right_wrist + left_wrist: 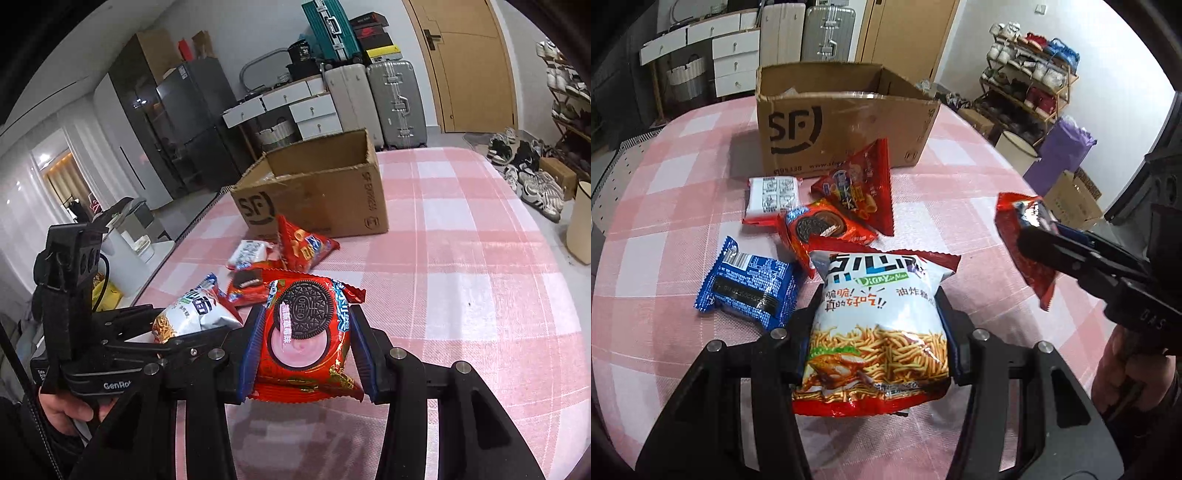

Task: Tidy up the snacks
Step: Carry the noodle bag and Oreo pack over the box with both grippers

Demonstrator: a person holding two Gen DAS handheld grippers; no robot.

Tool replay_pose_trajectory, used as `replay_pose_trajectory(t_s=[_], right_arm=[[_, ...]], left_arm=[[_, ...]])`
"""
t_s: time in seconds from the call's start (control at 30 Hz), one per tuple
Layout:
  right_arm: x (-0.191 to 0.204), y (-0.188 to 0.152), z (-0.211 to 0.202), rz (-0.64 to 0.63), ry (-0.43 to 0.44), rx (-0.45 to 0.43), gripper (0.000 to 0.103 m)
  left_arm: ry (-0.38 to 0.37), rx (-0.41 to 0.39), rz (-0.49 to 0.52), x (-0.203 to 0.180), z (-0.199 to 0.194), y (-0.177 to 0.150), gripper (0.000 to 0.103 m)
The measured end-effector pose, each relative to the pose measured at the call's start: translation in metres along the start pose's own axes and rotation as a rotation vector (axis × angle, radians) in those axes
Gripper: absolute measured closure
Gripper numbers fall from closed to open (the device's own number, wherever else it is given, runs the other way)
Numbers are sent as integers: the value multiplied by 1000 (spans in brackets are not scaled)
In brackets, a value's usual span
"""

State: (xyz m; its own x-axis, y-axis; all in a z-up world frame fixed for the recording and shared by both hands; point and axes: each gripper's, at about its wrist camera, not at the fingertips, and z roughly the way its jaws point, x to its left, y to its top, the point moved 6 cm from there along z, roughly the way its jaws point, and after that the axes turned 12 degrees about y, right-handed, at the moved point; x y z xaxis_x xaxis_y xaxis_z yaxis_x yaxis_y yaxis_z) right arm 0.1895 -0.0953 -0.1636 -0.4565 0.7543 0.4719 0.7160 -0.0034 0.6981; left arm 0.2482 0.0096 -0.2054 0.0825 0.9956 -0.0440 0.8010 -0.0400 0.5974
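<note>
Both pairs of jaws are clamped on snack bags held above the counter: the left gripper [877, 332] squeezes a white noodle bag [879, 332], the right gripper [306, 343] a red Oreo pack [304, 332]. A pink-and-white checked cloth [461, 277] with a woven texture covers the counter.

An open brown cardboard box [846, 125] printed "SF" stands at the far side. In front of it lie four loose snacks: a red triangular bag [860, 188] leaning near the box, a white-faced pack [772, 197], a red cookie pack [820, 229] and a glossy blue pack [750, 284] with its barcode side up.

The noodle bag carries Chinese writing and a picture of fried strands; the held pack reads "OREO" on a dark embossed biscuit.

Around the counter are white drawers [314, 110], hard-shell suitcases [395, 99], a wooden door [472, 66], a dark fridge [184, 122] and a shoe rack [1030, 81]
</note>
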Motion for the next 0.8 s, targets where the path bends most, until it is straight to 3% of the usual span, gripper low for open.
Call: replay_pose_trajectory(t_s=[0.4, 0.8], right_arm=[[28, 28, -9, -60, 22, -33, 58], [45, 94, -6, -154, 26, -83, 58]], left_arm=[[18, -133, -21, 10, -62, 26, 53], [112, -267, -16, 36, -105, 89, 52]])
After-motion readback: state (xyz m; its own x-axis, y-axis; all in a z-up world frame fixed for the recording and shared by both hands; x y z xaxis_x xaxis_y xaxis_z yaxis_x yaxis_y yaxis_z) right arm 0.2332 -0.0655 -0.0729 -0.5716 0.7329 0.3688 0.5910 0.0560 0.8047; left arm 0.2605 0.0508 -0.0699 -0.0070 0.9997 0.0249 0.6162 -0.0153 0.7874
